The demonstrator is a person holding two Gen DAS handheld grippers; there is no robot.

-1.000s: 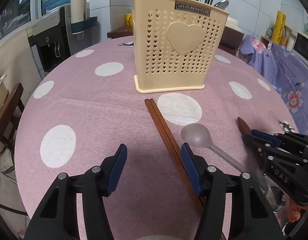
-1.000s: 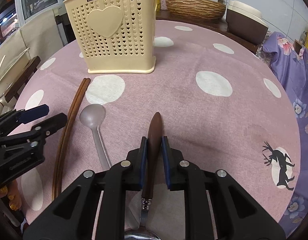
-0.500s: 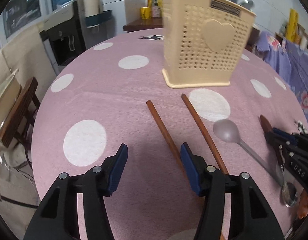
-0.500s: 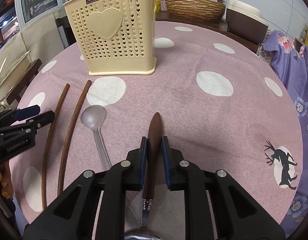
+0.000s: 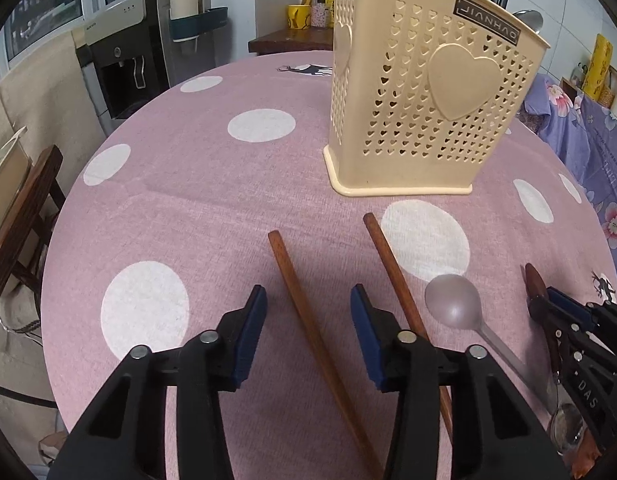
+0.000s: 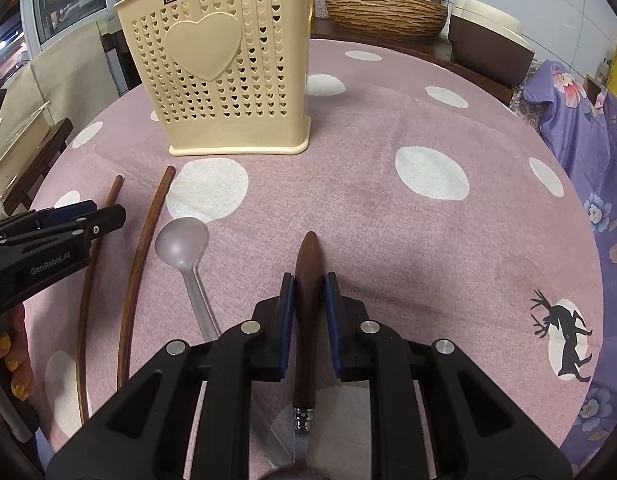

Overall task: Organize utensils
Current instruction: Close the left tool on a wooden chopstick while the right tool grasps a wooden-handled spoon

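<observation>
A cream plastic utensil holder (image 6: 228, 76) with heart-shaped holes stands upright. In front of it lie two brown wooden chopsticks (image 5: 312, 332), spread apart, then a grey metal spoon (image 6: 182, 242) bowl-up. A wooden-handled utensil (image 6: 306, 312) lies just beside the spoon.

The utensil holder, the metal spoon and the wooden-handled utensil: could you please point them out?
utensil holder (image 6: 228, 92), right wrist view, perforated front wall.
metal spoon (image 6: 181, 237), right wrist view, bowl.
wooden-handled utensil (image 6: 308, 256), right wrist view, handle tip.
</observation>
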